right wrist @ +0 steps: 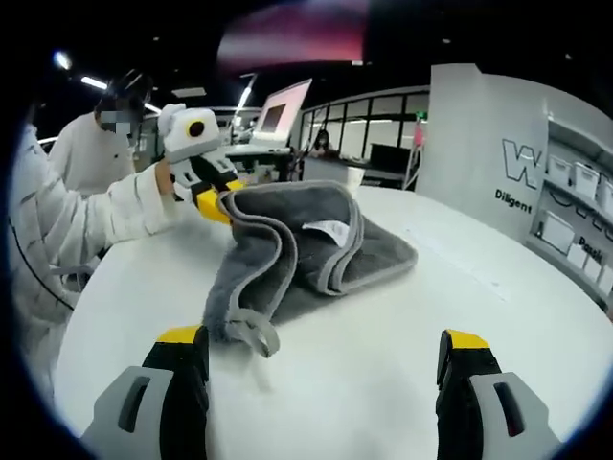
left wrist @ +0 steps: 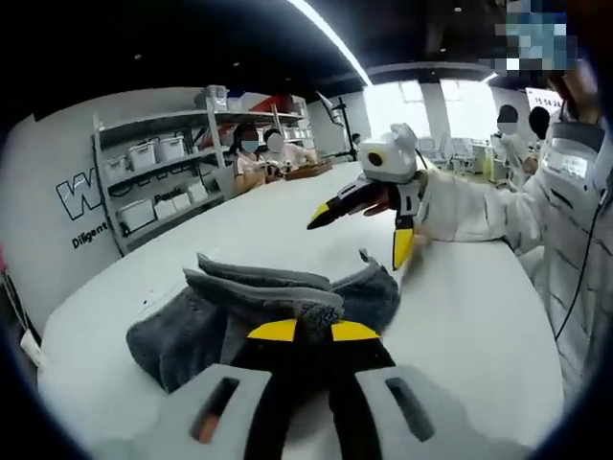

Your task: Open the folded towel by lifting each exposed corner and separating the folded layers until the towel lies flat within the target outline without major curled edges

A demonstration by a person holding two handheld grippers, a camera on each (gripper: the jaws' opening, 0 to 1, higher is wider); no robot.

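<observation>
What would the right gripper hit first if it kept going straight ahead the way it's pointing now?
Most likely the grey towel, lying on the white table ahead of the open right gripper. Its near edge with the hanging loop would probably come first, though depth is hard to judge.

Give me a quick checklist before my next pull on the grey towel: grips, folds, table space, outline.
1. Left gripper holding a towel edge: ok, its jaws are shut on the raised grey edge.
2. Right gripper ready to grasp: ok, jaws wide open, nothing between them, short of the towel.
3. Towel unfolded: not ok, layers are still stacked, one edge lifted off the table.
4. Free corner for the right gripper: ok, a hanging loop and corner lie nearest it.
5. Table space around the towel: ok, bare white surface all round.
6. Target outline located: cannot tell, no marking shows on the table.
</observation>
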